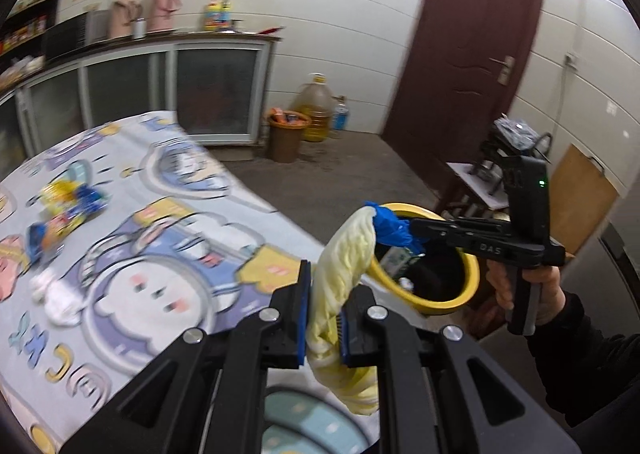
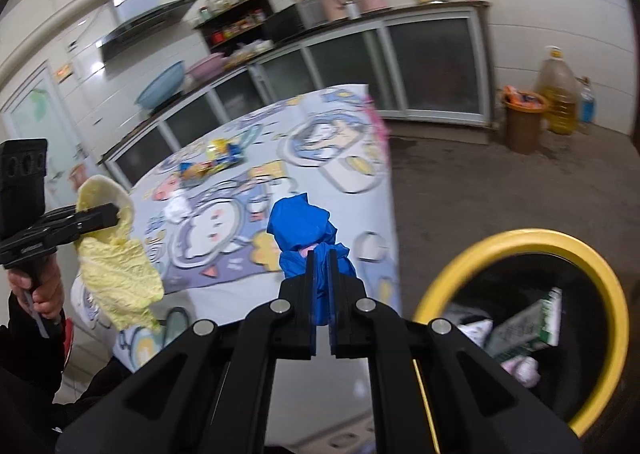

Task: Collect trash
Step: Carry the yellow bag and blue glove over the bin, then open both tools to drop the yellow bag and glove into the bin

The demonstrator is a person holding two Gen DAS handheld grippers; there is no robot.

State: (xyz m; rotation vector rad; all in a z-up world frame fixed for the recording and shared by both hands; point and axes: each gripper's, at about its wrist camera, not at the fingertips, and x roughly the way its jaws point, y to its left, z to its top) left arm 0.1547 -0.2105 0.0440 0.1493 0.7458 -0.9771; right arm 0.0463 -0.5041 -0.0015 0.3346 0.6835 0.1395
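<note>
Trash bin [image 2: 576, 250], black inside with a yellow rim, stands on the floor just off the right edge of the counter [image 1: 132, 190], and a green-and-white carton [image 2: 532, 324] and crumpled white scraps lie in it. That counter, under a cartoon-print cloth, fills the left of both views; bare concrete floor [image 1: 360, 162] runs wide and open from its right edge to the far wall, where a brown bin [image 1: 286, 134] and a big oil jug [image 1: 318, 106] stand by a dark red door [image 1: 472, 42]. Snack wrappers [image 1: 66, 210] lie on the cloth, well apart from the bin. Left gripper [image 1: 326, 310] is clamped on a pale yellow cabbage leaf [image 1: 344, 258], held near the counter's right edge. Right gripper [image 2: 322, 286] is pinched shut on a crumpled blue bag [image 2: 302, 224], which in the left wrist view hangs at the bin's rim.
</note>
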